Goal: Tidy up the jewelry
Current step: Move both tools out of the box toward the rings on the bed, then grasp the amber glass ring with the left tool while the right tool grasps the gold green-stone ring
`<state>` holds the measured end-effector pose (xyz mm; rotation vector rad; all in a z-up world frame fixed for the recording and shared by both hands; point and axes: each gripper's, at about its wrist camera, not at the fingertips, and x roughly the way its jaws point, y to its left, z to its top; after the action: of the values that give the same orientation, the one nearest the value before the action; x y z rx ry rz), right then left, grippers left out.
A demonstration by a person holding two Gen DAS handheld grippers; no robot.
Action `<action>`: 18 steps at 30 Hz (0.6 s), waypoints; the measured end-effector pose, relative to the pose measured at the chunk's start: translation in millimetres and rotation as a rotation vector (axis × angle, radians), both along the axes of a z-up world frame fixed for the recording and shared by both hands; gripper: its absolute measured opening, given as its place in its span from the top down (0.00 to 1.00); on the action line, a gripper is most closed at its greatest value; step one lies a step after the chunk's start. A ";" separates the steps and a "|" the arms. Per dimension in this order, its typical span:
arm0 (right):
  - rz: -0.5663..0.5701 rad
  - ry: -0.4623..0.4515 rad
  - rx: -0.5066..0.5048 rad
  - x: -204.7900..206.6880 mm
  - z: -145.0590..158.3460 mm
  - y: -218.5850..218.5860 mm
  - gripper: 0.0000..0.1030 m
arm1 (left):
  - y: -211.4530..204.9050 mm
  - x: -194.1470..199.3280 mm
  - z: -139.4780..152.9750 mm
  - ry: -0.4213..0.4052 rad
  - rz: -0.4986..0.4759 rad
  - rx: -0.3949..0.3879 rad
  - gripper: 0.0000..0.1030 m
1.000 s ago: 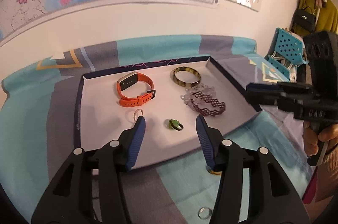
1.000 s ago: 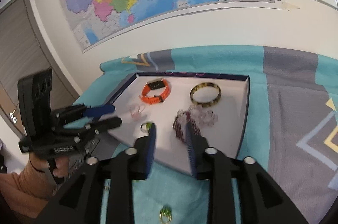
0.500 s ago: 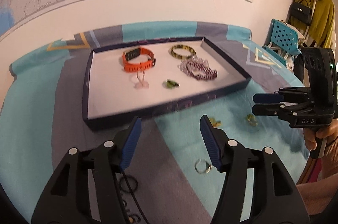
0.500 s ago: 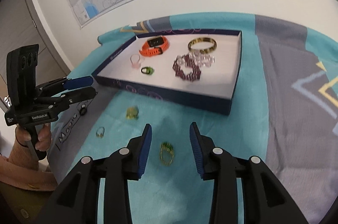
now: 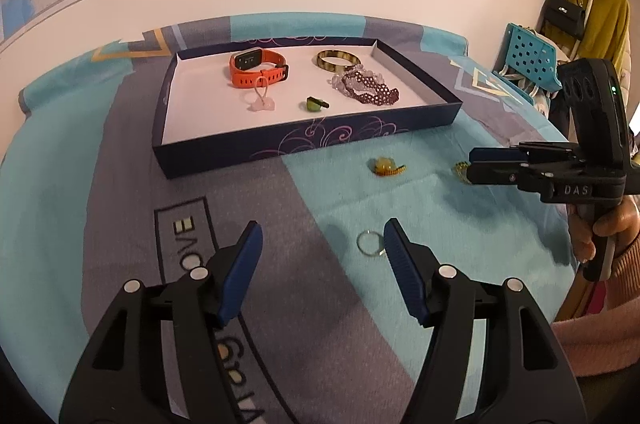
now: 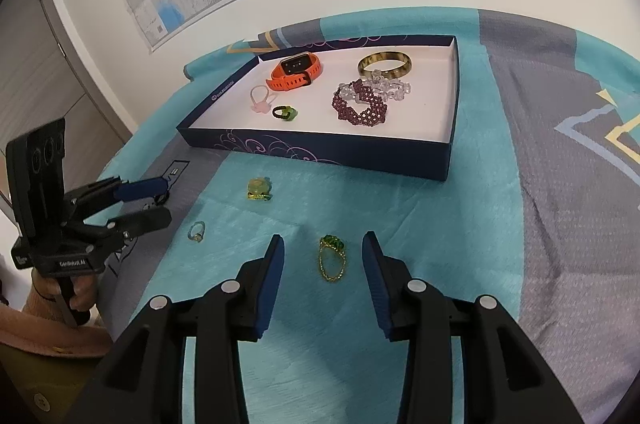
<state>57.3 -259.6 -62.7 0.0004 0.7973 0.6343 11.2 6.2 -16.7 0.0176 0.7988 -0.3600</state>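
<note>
Your right tongs (image 6: pixel 323 256) are spread wide and empty, their blue fingers standing either side of a gold ring with a green stone (image 6: pixel 332 260) that lies flat on the teal cloth covering the surface (image 6: pixel 460 244); your left tongs (image 5: pixel 322 256) are likewise open and hold nothing, with a thin silver ring (image 5: pixel 369 243) lying just beside the inner edge of one finger. The navy jewelry tray (image 5: pixel 280 148) already holds six pieces: an orange smart band (image 5: pixel 258 67), a tortoiseshell bangle (image 5: pixel 338 59), a clear bead bracelet (image 6: pixel 390 87) overlapping a dark red beaded bracelet (image 5: pixel 374 92), a pink ring (image 5: pixel 262 100) and a small green ring (image 5: pixel 315 104). Three pieces lie loose in front of the tray: the two rings at your tongs and a yellow-green ring (image 6: pixel 259 189) between them and the tray wall. The task therefore appears roughly two-thirds done, with those three rings left to transfer.
</note>
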 end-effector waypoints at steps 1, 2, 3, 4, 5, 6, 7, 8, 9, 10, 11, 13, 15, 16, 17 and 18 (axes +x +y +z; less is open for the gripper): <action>-0.004 -0.001 -0.003 -0.6 -0.4 0.1 0.62 | 0.3 -1.5 0.2 -0.002 0.000 0.001 0.39; -0.005 -0.001 -0.004 -1.2 -0.7 0.0 0.62 | 1.5 -3.5 0.5 -0.006 0.000 0.000 0.39; -0.010 -0.001 -0.006 -1.6 -1.1 -0.1 0.62 | 3.0 -5.7 1.1 -0.010 -0.004 -0.004 0.39; -0.015 -0.002 -0.009 -2.2 -1.4 -0.1 0.61 | 3.9 -7.3 1.7 -0.013 -0.003 -0.005 0.39; -0.016 -0.002 -0.011 -2.3 -1.6 0.1 0.61 | 5.8 -10.0 2.8 -0.020 -0.003 -0.012 0.39; -0.016 -0.003 -0.009 -3.0 -1.5 0.5 0.61 | 8.7 -13.2 4.4 -0.027 -0.006 -0.023 0.39; -0.017 -0.004 -0.008 -3.3 -1.5 0.8 0.61 | 12.0 -16.8 6.3 -0.036 -0.009 -0.036 0.39; -0.017 -0.004 -0.008 -3.6 -1.8 1.1 0.61 | 14.3 -19.3 7.9 -0.044 -0.005 -0.036 0.39; -0.018 -0.005 -0.011 -4.0 -2.2 1.8 0.61 | 15.9 -21.1 9.3 -0.053 0.002 -0.028 0.39; -0.019 -0.005 -0.014 -4.2 -2.6 2.5 0.61 | 17.9 -22.7 10.9 -0.063 0.009 -0.019 0.39; -0.019 -0.008 -0.016 -4.5 -2.9 3.1 0.61 | 20.2 -23.1 12.3 -0.069 0.014 -0.020 0.39; -0.020 -0.011 -0.017 -5.3 -2.9 3.3 0.60 | 24.8 -21.7 14.3 -0.066 0.021 -0.037 0.39; -0.020 -0.013 -0.017 -5.2 -3.0 3.4 0.60 | 25.1 -19.8 15.1 -0.069 0.029 -0.034 0.39; -0.022 -0.013 -0.018 -4.6 -3.1 3.7 0.60 | 24.2 -18.7 14.9 -0.071 0.030 -0.029 0.39; -0.022 -0.014 -0.018 -4.4 -3.2 3.6 0.60 | 21.7 -16.4 14.9 -0.072 0.028 -0.025 0.39; -0.023 -0.016 -0.020 -4.2 -3.2 3.8 0.60 | 19.7 -14.8 14.9 -0.072 0.022 -0.026 0.39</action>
<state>53.1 -255.8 -65.8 -0.0135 0.7875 0.6039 -3.6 25.9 -1.8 -0.0025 0.7222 -0.3467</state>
